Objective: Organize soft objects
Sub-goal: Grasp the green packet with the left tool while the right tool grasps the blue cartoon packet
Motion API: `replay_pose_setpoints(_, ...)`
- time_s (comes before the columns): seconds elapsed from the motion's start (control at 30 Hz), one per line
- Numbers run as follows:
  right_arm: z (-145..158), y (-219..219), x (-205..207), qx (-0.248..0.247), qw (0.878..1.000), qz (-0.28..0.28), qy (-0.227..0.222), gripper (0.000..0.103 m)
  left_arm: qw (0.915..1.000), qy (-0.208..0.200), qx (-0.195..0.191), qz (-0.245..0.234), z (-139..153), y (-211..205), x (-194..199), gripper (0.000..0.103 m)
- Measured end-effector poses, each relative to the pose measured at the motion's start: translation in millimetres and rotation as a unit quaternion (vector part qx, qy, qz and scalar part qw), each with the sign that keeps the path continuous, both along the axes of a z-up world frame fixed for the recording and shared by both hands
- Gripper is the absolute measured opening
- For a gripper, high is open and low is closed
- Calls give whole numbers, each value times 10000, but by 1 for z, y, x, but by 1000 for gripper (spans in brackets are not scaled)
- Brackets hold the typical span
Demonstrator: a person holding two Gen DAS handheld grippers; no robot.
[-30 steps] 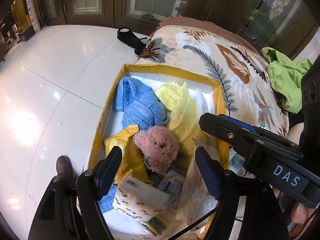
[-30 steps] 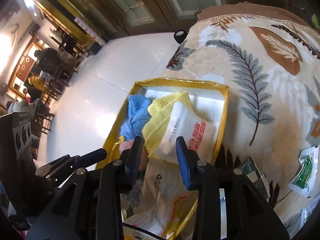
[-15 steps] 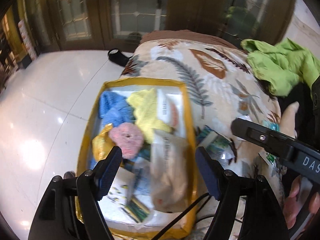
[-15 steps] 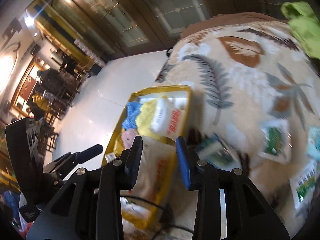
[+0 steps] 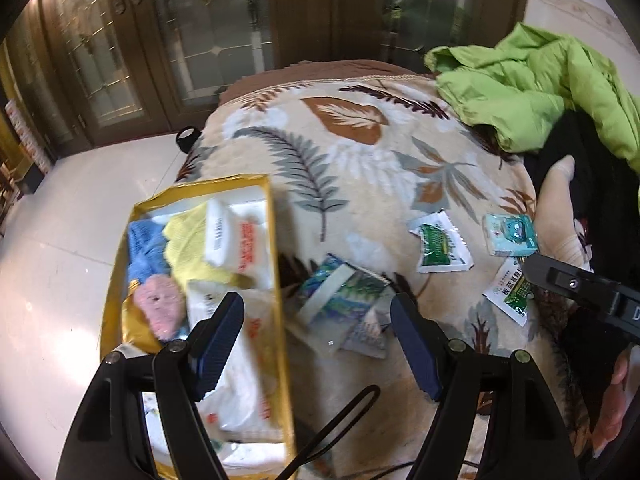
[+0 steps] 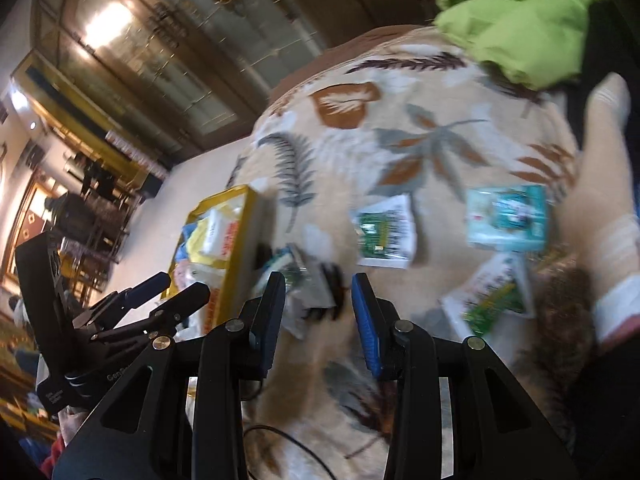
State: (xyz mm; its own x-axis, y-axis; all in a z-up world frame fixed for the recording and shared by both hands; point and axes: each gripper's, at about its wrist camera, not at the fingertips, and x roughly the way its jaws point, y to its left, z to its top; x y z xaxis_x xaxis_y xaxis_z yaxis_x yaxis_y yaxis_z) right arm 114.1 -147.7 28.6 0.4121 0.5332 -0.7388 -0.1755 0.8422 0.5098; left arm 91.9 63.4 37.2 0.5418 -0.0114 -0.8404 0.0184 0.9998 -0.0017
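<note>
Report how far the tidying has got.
Done: the gold box already holds the blue cloth, yellow cloth, pink plush and tissue packs. In hand: nothing; the left gripper and right gripper are empty. Left: the packets on the blanket, including the green sachet and teal pack.

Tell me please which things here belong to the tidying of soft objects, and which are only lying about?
Belong to the job:
yellow box, with towels and packs inside
tissue pack
green sachets
blue-green packet
left gripper and right gripper, both empty

Just lying about:
green jacket
leaf-print blanket
black cable
</note>
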Motion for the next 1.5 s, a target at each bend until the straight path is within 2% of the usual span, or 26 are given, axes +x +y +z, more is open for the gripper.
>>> replay_pose_setpoints(0.17, -2, -27, 1, -34, 9997, -246, -3, 34, 9997, 107, -131, -154, -5, -15, 12, 76)
replay_pose_setpoints(0.27, -3, -43, 3, -72, 9990, -450, 11, 34, 9979, 282, -490, -304, -8, -22, 26, 76)
replay_pose_setpoints(0.37, -8, -59, 8, -74, 9977, -661, 85, 34, 9947, 521, -785, -423, -11, -32, 42, 80)
replay_pose_setpoints(0.47, -14, -70, 11, 44, 9964, -816, 222, 47, 9929, 656, -886, -449, -17, -45, 58, 80)
replay_pose_setpoints(0.57, -18, -78, 14, 152, 9954, -899, 291, 48, 9894, 912, -1047, -419, -29, -56, 75, 80)
replay_pose_setpoints(0.77, -22, -98, 51, 253, 9913, -1170, 554, 48, 9835, 1300, -1205, -357, -50, -77, 101, 80)
replay_pose_setpoints(0.87, -28, -97, 71, -24, 9908, -1123, 759, 51, 9820, 1391, -1242, -284, -56, -84, 112, 80)
replay_pose_setpoints(0.93, -32, -93, 80, -301, 9918, -933, 815, 52, 9807, 1497, -1225, -276, -62, -89, 118, 80)
replay_pose_setpoints(1.1, -37, -80, 92, -797, 9946, 105, 663, 52, 9781, 1660, -1229, -258, -76, -95, 127, 81)
replay_pose_setpoints(1.23, -40, -72, 93, -1291, 9847, 1069, 474, 52, 9736, 1875, -1285, -232, -89, -97, 133, 81)
replay_pose_setpoints(1.33, -42, -61, 92, -1676, 9687, 1796, 365, 53, 9740, 1900, -1209, -239, -93, -101, 137, 83)
replay_pose_setpoints(1.37, -43, -58, 92, -1788, 9637, 1956, 333, 57, 9742, 1911, -1180, -228, -94, -102, 137, 83)
replay_pose_setpoints(1.43, -47, -47, 93, -2180, 9440, 2466, 219, 58, 9742, 1945, -1114, -246, -95, -104, 138, 83)
replay_pose_setpoints(1.47, -47, -47, 93, -2180, 9440, 2466, 219, 58, 9744, 1951, -1084, -272, -96, -104, 138, 83)
replay_pose_setpoints(1.5, -53, -36, 93, -2692, 9192, 2873, 60, 58, 9745, 1959, -1061, -287, -96, -106, 139, 83)
